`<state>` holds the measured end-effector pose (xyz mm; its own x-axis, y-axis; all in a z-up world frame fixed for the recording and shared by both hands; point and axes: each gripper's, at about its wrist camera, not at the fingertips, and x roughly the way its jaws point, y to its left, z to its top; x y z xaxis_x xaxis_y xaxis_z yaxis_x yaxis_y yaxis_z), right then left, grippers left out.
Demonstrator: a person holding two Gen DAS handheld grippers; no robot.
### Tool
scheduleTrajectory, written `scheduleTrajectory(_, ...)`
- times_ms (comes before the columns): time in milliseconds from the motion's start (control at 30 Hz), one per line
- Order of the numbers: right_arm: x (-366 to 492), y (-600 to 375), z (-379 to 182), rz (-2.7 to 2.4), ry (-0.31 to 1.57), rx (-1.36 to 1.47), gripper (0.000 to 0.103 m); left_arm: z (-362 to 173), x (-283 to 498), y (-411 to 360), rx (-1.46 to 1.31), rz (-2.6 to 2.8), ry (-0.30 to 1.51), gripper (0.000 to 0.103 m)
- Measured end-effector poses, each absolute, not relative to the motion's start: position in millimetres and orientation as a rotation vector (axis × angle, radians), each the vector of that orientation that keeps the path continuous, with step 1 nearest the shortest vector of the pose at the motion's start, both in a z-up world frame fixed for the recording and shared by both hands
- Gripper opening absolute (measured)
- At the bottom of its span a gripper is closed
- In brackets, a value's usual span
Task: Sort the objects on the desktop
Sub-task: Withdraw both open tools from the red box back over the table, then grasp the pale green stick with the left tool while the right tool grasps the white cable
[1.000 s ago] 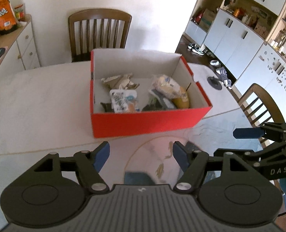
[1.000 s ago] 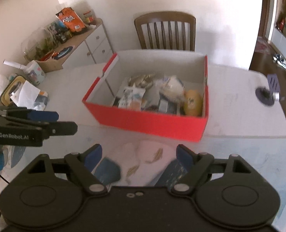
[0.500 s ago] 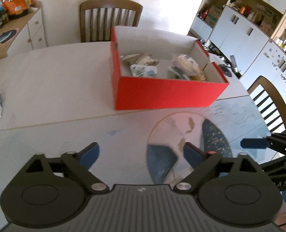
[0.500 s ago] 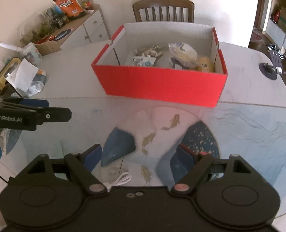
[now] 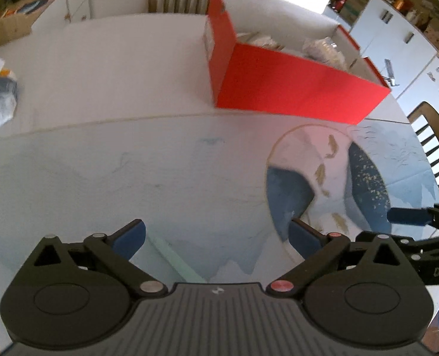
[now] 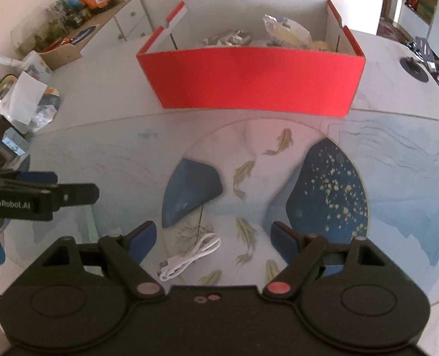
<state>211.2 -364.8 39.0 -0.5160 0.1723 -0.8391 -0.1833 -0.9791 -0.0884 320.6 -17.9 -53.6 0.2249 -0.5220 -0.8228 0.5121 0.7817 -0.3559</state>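
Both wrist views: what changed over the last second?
Both grippers came down toward the table and back from the red box, whose contents now sit mostly behind its front wall. The left gripper opened wider, with nothing between its fingers. A white cable has come into the right view, lying between the open fingers of the right gripper, untouched. Box, contents and mat stayed put.

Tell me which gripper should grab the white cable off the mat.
Right. The white cable lies just ahead of the right gripper, between its open fingers. The left gripper, also open, has only bare mat before it.
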Motion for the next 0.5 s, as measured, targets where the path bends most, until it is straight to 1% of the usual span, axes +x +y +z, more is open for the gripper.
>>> scheduleTrajectory(300, 208, -378, 13, 2.519, 0.043, -1.471, 0.084, -80, 323, -17, 0.016, -0.670, 1.185, 0.103)
scheduleTrajectory(500, 206, -387, 0, 2.479, 0.037, -1.450, 0.082, -94, 319, -21, 0.045, -0.607, 1.192, 0.103)
